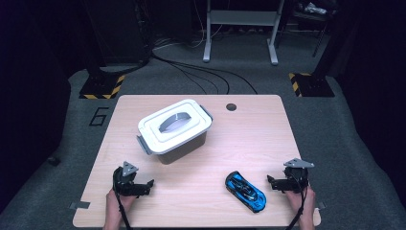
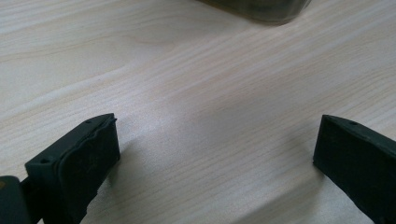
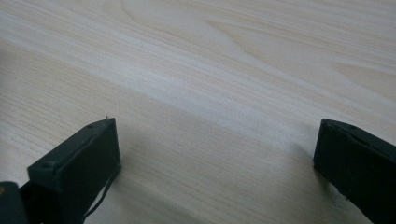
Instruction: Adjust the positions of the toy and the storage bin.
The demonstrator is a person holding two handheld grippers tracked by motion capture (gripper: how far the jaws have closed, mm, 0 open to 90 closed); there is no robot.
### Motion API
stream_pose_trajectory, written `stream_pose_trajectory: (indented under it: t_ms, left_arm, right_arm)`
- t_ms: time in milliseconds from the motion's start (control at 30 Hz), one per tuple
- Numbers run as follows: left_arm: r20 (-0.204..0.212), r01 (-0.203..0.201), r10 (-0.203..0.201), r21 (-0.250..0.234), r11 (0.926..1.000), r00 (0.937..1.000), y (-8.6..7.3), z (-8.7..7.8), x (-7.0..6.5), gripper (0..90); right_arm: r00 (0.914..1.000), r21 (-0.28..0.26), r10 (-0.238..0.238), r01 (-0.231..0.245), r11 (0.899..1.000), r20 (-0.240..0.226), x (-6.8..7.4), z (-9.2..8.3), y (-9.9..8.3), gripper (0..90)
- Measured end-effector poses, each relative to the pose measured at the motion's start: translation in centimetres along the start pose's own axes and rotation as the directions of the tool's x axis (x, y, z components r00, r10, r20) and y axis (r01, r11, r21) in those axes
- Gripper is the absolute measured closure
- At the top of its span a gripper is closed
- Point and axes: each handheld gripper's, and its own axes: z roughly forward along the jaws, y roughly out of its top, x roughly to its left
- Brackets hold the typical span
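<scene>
The left hand-held gripper (image 1: 149,184) rested low on the worktop (image 1: 201,191) near the front left corner, its jaws spread wide with nothing between them; in the left gripper view only bare wood grain lay between the two black pads (image 2: 84,163). The right hand-held gripper (image 1: 270,182) sat near the front right corner, jaws equally wide apart and empty, pointing inward across the worktop toward the car.

The blue toy car (image 1: 245,191) lay flat on the worktop just beside the right hand-held gripper, apart from it, set on a diagonal with one end close to the front edge. A strip of bare wood separated it from the jaws.

The lidded storage box (image 1: 174,130), white-topped with a grey handle and grey side clasps, stood left of centre toward the back, turned at an angle to the worktop's edges. Its near corner was above the left hand-held gripper, with clear wood between; that dark lower wall (image 2: 261,9) showed at the top of the left gripper view.

Open room lay across the middle of the worktop between the two grippers, and over the whole right half behind the car up to the small round cable hole (image 1: 231,107) near the back edge. Both forearms crossed the front edge.
</scene>
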Motion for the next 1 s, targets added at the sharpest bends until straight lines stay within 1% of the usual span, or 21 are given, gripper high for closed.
stream_pose_trajectory:
  t_ms: [300,333,367,433,667,700,733,800,833,867,933,1000]
  left_arm:
    - [0.0,0.001,-0.001,0.002,1.0,1.0,0.0,0.0,0.0,0.1]
    - [0.004,-0.001,0.001,0.014,0.9999,1.0,0.0,-0.1,0.0,0.1]
    - [0.005,-0.001,0.001,0.016,0.9999,1.0,0.1,-0.1,0.1,0.1]
    - [-0.002,0.005,-0.005,0.001,1.0,1.0,0.0,0.0,0.0,0.0]
    - [-0.001,0.006,-0.006,-0.001,1.0,1.0,0.1,0.0,0.1,0.0]
    - [0.005,0.003,-0.003,0.011,0.9999,1.0,0.1,-0.1,0.2,0.0]
    - [0.007,0.008,-0.008,0.012,0.9999,0.9999,0.1,-0.1,0.2,0.0]
    - [0.013,0.005,-0.005,0.007,1.0,0.9999,0.1,-0.2,0.2,0.0]
    - [0.026,0.007,-0.007,0.003,1.0,0.9996,0.2,-0.2,0.4,0.0]
    - [0.022,0.01,-0.01,-0.003,0.9999,0.9997,0.2,-0.3,0.5,0.0]
    - [0.029,0.024,-0.023,-0.018,0.9996,0.9993,0.4,-0.7,0.7,0.0]
    - [0.037,0.029,-0.027,-0.03,0.9991,0.9989,0.6,-1.1,0.8,0.0]
  right_arm:
    - [1.0,0.0,-0.002,0.002,1.0,-0.003,0.0,0.0,0.0,0.0]
    - [1.0,0.0,-0.002,0.002,1.0,-0.003,0.0,0.0,0.0,0.0]
    - [1.0,0.001,-0.002,0.002,1.0,-0.002,0.0,0.0,0.0,0.0]
    - [1.0,0.0,-0.006,0.006,1.0,0.001,0.0,0.0,0.0,0.3]
    - [0.9999,0.001,-0.011,0.011,1.0,-0.001,0.0,0.0,0.0,0.0]
    - [0.9999,0.001,-0.011,0.011,1.0,-0.002,0.0,0.0,0.0,0.0]
    - [0.9999,0.001,-0.011,0.011,1.0,-0.001,0.0,0.0,0.0,0.0]
    - [0.9999,0.002,-0.011,0.011,1.0,-0.001,0.0,0.0,0.1,0.0]
    - [1.0,0.003,-0.007,0.007,1.0,-0.005,0.0,0.1,0.1,0.0]
    - [1.0,0.003,-0.007,0.007,1.0,-0.006,0.0,0.1,0.1,0.0]
    - [1.0,0.003,-0.007,0.007,1.0,-0.006,0.0,0.1,0.1,0.0]
    - [1.0,0.003,-0.008,0.008,1.0,-0.006,0.0,0.1,0.1,0.0]
